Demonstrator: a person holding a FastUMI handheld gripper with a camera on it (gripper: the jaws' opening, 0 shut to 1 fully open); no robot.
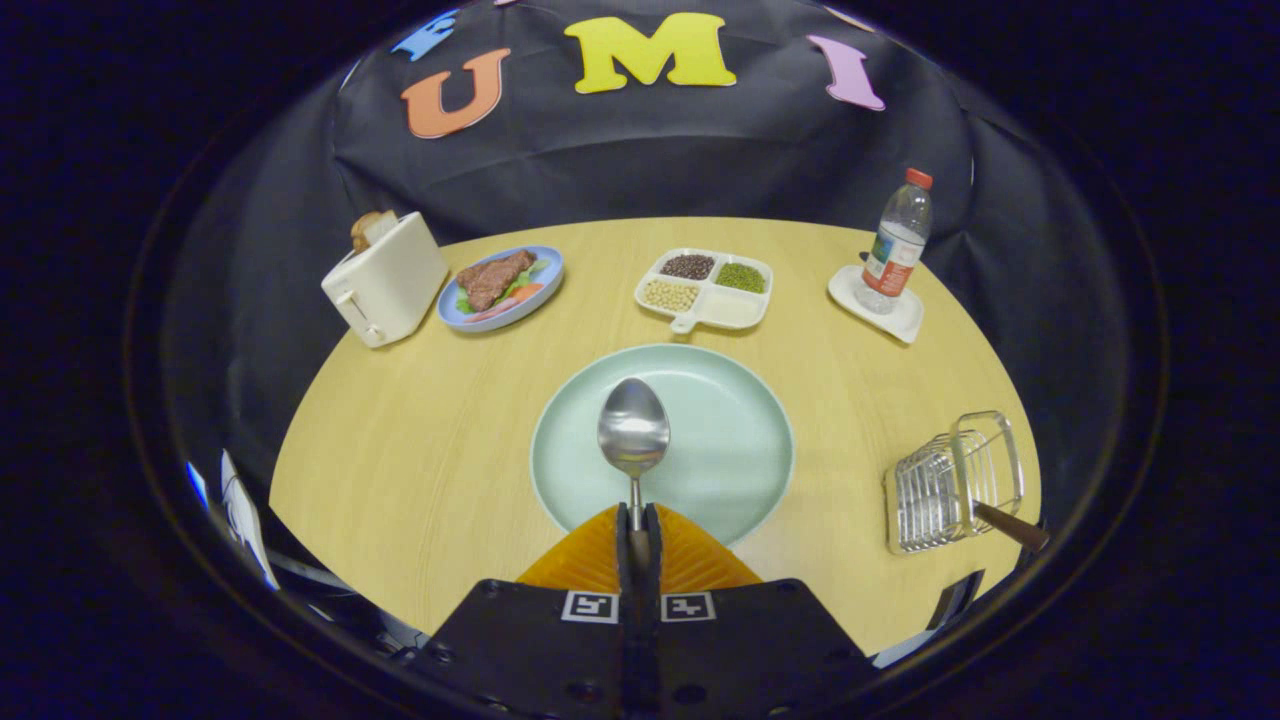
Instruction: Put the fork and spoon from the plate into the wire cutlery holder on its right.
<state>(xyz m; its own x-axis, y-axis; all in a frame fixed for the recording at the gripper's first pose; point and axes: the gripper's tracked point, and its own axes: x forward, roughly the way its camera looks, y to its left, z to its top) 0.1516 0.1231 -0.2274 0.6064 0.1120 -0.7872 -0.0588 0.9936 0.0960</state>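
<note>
- The round wooden surface (420, 440) is pale yellow with a fine straight grain.
- The large round plate (730, 440) is pale mint green, plain.
- The metal spoon (633, 432) held in the hand-held gripper (638, 525) is shiny silver.
- The wire cutlery holder (950, 485) is bright chrome; the handle (1012, 527) sticking out of it is dark brown.
- The toaster (388, 280) is cream.
- The small plate (545, 285) is light blue, carrying brown, green and orange food.
- The divided dish (735, 312) is white, with dark brown, green and beige fillings.
- The clear plastic bottle (897, 245) has a red cap and a red-and-white label, on a white coaster (905, 320).
</note>
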